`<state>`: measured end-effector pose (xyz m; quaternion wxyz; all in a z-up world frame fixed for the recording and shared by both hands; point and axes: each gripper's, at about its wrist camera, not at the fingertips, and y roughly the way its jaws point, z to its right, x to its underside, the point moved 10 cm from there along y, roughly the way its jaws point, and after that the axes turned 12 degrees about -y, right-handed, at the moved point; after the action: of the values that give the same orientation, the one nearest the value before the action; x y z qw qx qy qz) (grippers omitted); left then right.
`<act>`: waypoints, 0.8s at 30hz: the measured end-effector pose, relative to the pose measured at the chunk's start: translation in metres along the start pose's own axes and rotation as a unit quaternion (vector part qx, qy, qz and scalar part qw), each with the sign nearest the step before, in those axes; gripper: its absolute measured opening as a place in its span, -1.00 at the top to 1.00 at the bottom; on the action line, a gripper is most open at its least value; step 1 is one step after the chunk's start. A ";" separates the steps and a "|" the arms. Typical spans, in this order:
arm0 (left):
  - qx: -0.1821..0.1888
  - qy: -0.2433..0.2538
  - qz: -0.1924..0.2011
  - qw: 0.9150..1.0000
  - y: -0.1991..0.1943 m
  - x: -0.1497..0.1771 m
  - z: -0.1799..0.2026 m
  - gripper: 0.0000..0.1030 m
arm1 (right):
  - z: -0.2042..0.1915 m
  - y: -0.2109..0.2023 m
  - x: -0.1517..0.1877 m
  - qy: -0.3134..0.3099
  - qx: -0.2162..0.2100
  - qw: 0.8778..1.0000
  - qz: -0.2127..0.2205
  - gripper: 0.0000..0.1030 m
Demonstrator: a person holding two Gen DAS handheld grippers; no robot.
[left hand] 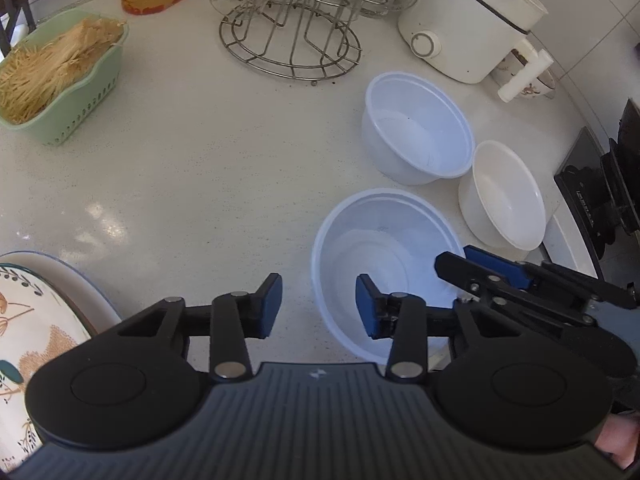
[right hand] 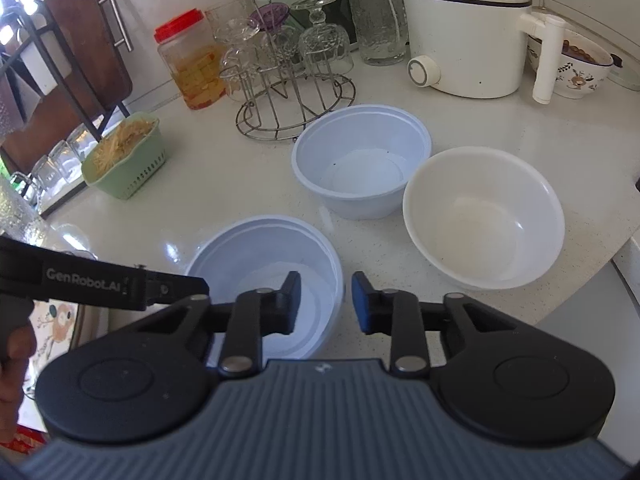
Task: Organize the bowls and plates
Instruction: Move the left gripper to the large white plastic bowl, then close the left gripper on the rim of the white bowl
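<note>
Three bowls stand on the white counter. The near translucent bowl (left hand: 380, 248) (right hand: 256, 248) is a nested stack. A second translucent bowl (left hand: 416, 128) (right hand: 362, 160) stands behind it, and a cream bowl (left hand: 502, 196) (right hand: 482, 216) to its right. My left gripper (left hand: 319, 306) is open, straddling the near bowl's left rim. My right gripper (right hand: 326, 302) is open, its jaws either side of the near bowl's right rim; it also shows in the left wrist view (left hand: 464, 260). A patterned plate (left hand: 24, 336) lies at the lower left.
A green basket of noodles (left hand: 60, 76) (right hand: 124, 156), a wire glass rack (left hand: 290, 36) (right hand: 294, 96), a red-lidded jar (right hand: 192, 60), a white cooker (left hand: 472, 20) (right hand: 468, 36) and a patterned bowl (right hand: 572, 68) line the back. A black stove (left hand: 600, 192) borders the right.
</note>
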<state>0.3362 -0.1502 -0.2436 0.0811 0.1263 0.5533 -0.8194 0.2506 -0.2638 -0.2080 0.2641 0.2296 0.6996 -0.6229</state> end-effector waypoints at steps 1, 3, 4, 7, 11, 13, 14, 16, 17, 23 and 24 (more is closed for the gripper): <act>0.002 -0.001 -0.002 1.000 0.000 0.000 0.001 0.23 | -0.001 0.001 0.000 -0.001 -0.001 1.000 -0.002 0.51; 0.012 -0.013 -0.006 1.000 0.000 -0.001 0.003 0.26 | -0.002 0.003 0.000 -0.002 -0.005 1.000 -0.002 0.53; 0.009 -0.016 -0.004 1.000 -0.001 -0.002 0.002 0.26 | -0.002 0.004 0.000 -0.001 -0.008 1.000 -0.003 0.56; 0.010 -0.019 -0.001 1.000 -0.005 -0.004 0.002 0.25 | -0.004 0.003 -0.001 -0.001 -0.013 1.000 -0.003 0.55; 0.011 -0.027 0.008 1.000 -0.015 -0.009 -0.003 0.26 | -0.007 0.001 -0.005 0.005 -0.024 1.000 -0.001 0.55; 0.010 -0.034 0.011 0.999 -0.022 -0.011 -0.007 0.26 | -0.011 -0.001 -0.009 0.003 -0.030 1.000 0.003 0.55; 0.010 -0.038 0.014 0.999 -0.026 -0.012 -0.010 0.26 | -0.014 -0.002 -0.011 0.001 -0.032 0.999 0.005 0.55; 0.010 -0.046 0.020 0.999 -0.034 -0.012 -0.017 0.25 | -0.020 -0.004 -0.016 -0.002 -0.042 0.999 0.009 0.55; 0.008 -0.048 0.022 0.999 -0.038 -0.012 -0.021 0.25 | -0.024 -0.005 -0.019 -0.007 -0.046 0.999 0.013 0.55; -0.007 -0.049 0.034 0.998 -0.048 -0.012 -0.040 0.25 | -0.048 -0.005 -0.027 -0.035 -0.067 0.997 0.015 0.55; -0.008 -0.050 0.035 0.998 -0.048 -0.012 -0.043 0.25 | -0.052 -0.003 -0.027 -0.040 -0.068 0.997 0.014 0.55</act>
<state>0.3395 -0.0924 -0.2131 0.1380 0.1035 0.5503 -0.8169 0.2646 -0.2124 -0.1832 0.3151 0.1956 0.7265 -0.5786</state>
